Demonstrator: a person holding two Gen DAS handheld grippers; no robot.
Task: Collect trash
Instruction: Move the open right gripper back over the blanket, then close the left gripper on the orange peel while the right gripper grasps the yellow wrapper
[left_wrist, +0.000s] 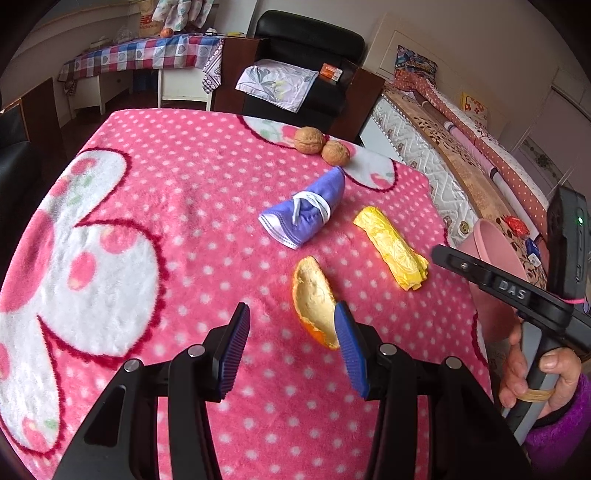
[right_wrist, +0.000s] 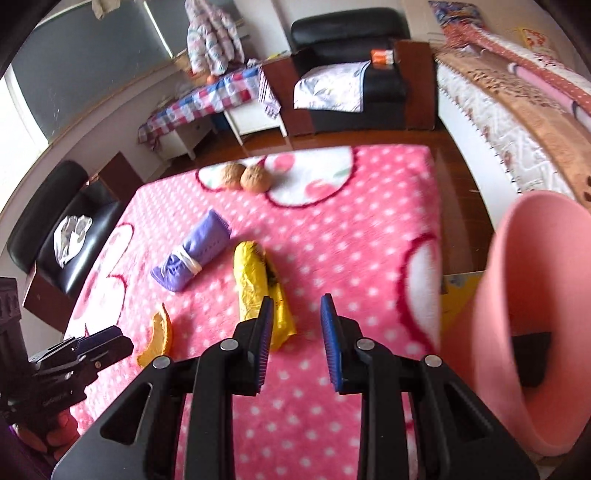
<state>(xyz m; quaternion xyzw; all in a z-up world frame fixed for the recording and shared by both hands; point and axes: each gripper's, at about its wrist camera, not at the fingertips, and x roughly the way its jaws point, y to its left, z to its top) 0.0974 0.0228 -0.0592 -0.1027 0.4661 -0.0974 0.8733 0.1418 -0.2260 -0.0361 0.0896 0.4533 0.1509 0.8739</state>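
Note:
On the pink dotted blanket lie an orange peel, a crumpled yellow wrapper, a purple cloth bundle tied with a white band and two walnuts. My left gripper hovers open just short of the peel, whose near end sits behind the right fingertip. My right gripper stands open with nothing between its fingers, its left fingertip over the near end of the yellow wrapper. The peel and purple bundle lie to its left. A pink bin stands close on its right.
The left gripper shows at the lower left of the right wrist view. A hand in a purple sleeve holds the right gripper. Beyond the table stand a black armchair, a bed and a checked side table.

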